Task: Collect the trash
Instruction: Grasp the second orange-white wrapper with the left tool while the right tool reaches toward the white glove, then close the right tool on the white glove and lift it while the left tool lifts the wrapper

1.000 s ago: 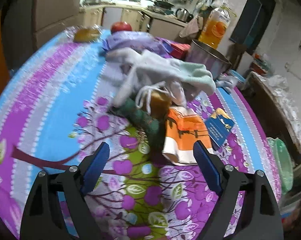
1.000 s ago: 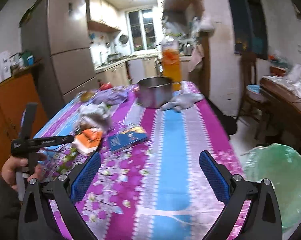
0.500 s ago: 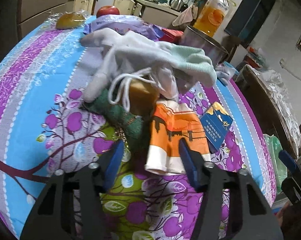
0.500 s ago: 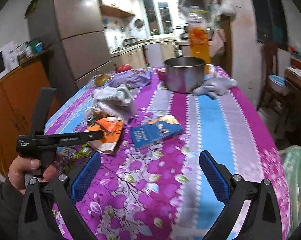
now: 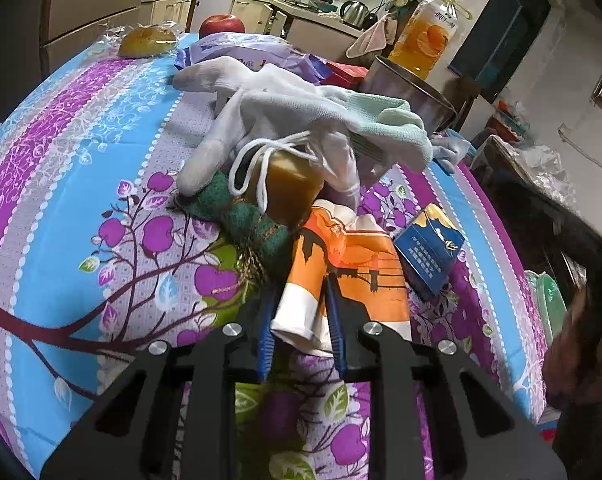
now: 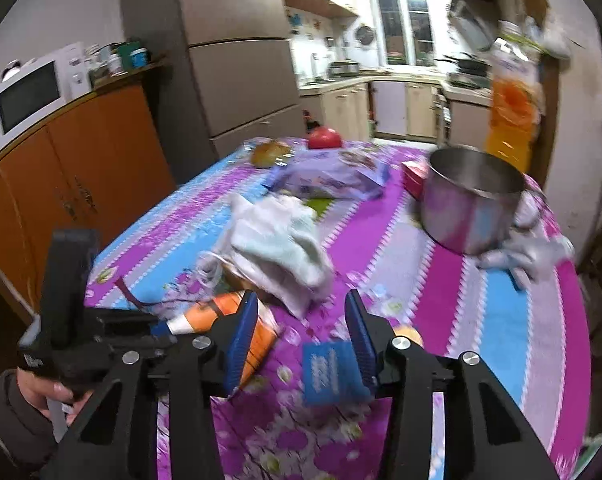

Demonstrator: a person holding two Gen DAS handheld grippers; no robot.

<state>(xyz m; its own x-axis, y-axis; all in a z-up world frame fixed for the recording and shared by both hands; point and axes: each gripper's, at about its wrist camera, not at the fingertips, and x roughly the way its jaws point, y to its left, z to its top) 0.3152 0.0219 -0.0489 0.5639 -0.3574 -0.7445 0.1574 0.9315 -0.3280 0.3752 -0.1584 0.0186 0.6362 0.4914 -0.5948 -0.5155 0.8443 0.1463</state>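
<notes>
An orange and white wrapper lies on the flowered tablecloth. My left gripper has its jaws closing, and the blue pads pinch the wrapper's white near corner, which bunches up between them. In the right wrist view that gripper is held by a hand at the lower left, on the same wrapper. My right gripper hangs over a blue packet. Its jaws are closing, but the pads do not press on the packet. The packet lies just right of the wrapper.
Behind the wrapper lie a green scouring pad, a brown block with white string and white gloves. Farther back stand a steel pot, a juice bottle, a purple bag, an apple and bagged bread.
My left gripper moved in on the wrapper and its jaws narrowed onto the corner. My right gripper swung left across the table to the blue packet, and its jaws narrowed.
</notes>
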